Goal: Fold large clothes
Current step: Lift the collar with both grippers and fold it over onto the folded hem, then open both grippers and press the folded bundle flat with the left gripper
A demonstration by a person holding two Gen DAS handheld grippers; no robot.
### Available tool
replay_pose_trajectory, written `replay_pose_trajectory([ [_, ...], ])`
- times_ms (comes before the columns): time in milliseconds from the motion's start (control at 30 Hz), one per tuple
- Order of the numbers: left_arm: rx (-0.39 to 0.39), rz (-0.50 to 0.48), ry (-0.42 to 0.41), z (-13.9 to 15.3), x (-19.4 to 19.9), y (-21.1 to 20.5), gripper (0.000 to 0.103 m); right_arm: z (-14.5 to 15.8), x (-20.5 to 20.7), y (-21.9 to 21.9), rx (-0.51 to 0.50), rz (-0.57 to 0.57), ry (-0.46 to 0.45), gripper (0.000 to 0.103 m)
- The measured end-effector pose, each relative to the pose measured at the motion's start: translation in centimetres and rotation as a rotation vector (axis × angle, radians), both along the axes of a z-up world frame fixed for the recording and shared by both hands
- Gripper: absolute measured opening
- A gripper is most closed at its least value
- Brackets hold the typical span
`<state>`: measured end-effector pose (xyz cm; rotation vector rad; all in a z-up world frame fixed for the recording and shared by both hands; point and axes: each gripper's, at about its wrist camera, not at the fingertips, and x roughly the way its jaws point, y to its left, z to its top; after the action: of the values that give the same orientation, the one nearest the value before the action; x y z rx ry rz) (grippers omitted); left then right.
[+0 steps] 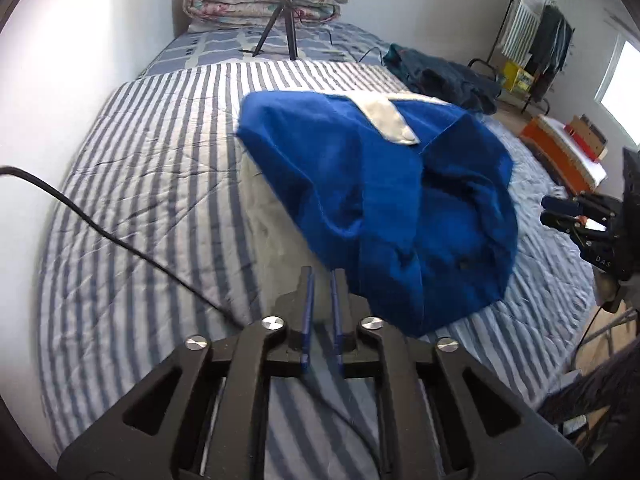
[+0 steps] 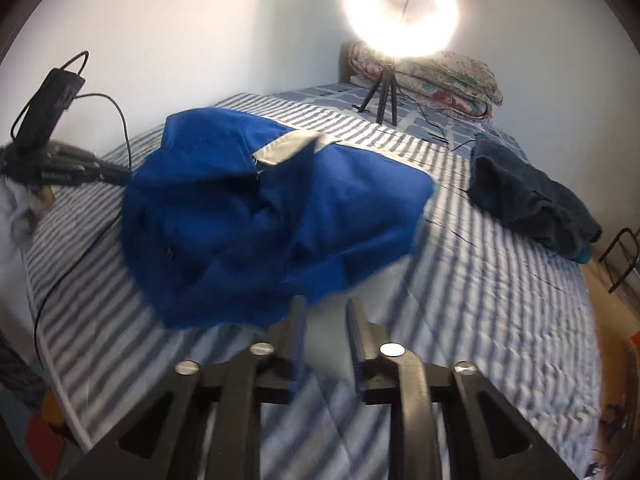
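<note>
A large blue garment (image 1: 380, 200) (image 2: 260, 216) with a pale band (image 1: 384, 116) (image 2: 284, 146) lies bunched and blurred over the striped bed cover (image 1: 140, 160) (image 2: 480, 300). My left gripper (image 1: 323, 276) sits at the garment's near edge. Its jaws stand a narrow gap apart with nothing between them. My right gripper (image 2: 325, 304) is just short of the garment's near hem, jaws apart and empty. Each gripper also shows in the other's view, the left gripper (image 2: 80, 172) at the garment's left and the right gripper (image 1: 576, 216) at its right.
A dark crumpled garment (image 1: 440, 76) (image 2: 532, 200) lies at the bed's far right. A ring light on a tripod (image 1: 288, 20) (image 2: 400, 12) stands before a folded quilt (image 1: 260, 0) (image 2: 440, 76). A black cable (image 1: 120, 240) crosses the cover. An orange box (image 1: 560, 148) sits beside the bed.
</note>
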<state>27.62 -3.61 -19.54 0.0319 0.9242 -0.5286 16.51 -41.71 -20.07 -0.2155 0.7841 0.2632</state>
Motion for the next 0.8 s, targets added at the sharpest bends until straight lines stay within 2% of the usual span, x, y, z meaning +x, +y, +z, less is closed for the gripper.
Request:
replay_pose_trajectory([
  [33, -0.028, 0.018, 0.012, 0.3, 0.1, 0.7, 0.026, 0.4, -0.4, -0.7, 0.039, -0.009, 0.012, 0.027],
  [67, -0.068, 0.041, 0.030, 0.6, 0.4, 1.5, 0.048, 0.7, -0.5, -1.5, 0.093, -0.026, 0.027, 0.033],
  [100, -0.148, 0.084, 0.062, 0.8, 1.0, 2.6, 0.058, 0.8, -0.4, -2.3, 0.155, -0.043, 0.041, 0.038],
  [133, -0.216, 0.124, 0.081, 0.9, 1.6, 3.3, 0.063, 0.9, -0.1, -3.0, 0.222, -0.067, 0.055, 0.048],
  [167, -0.268, 0.164, 0.104, 0.8, 2.3, 4.0, 0.063, 0.8, 0.3, -3.8, 0.291, -0.093, 0.066, 0.052],
  [267, -0.400, 0.223, 0.209, -0.2, 4.9, 4.7, 0.063, -0.2, 2.2, -5.2, 0.481, -0.148, 0.115, 0.052],
  [433, -0.522, 0.280, 0.313, -1.8, 8.7, 4.2, 0.063, -2.8, 5.6, -5.7, 0.620, -0.226, 0.173, 0.052],
  [600, -0.598, 0.350, 0.346, -2.7, 11.8, 4.5, 0.063, -4.3, 7.5, -6.7, 0.728, -0.290, 0.184, 0.052],
  [633, -0.613, 0.357, 0.367, -3.1, 12.5, 4.5, 0.063, -4.5, 8.0, -6.8, 0.743, -0.298, 0.194, 0.049],
  [667, -0.621, 0.369, 0.390, -3.6, 13.1, 4.5, 0.062, -4.7, 8.4, -6.9, 0.748, -0.303, 0.210, 0.040],
  [700, -0.631, 0.385, 0.408, -4.1, 13.5, 4.5, 0.058, -5.1, 9.0, -6.8, 0.743, -0.305, 0.239, 0.036],
  [767, -0.664, 0.375, 0.434, -4.9, 14.0, 4.4, 0.010, -5.3, 9.7, -6.6, 0.736, -0.291, 0.257, 0.018],
  [800, -0.642, 0.371, 0.429, -4.9, 14.1, 4.2, 0.006, -5.3, 9.9, -6.4, 0.746, -0.271, 0.264, 0.011],
])
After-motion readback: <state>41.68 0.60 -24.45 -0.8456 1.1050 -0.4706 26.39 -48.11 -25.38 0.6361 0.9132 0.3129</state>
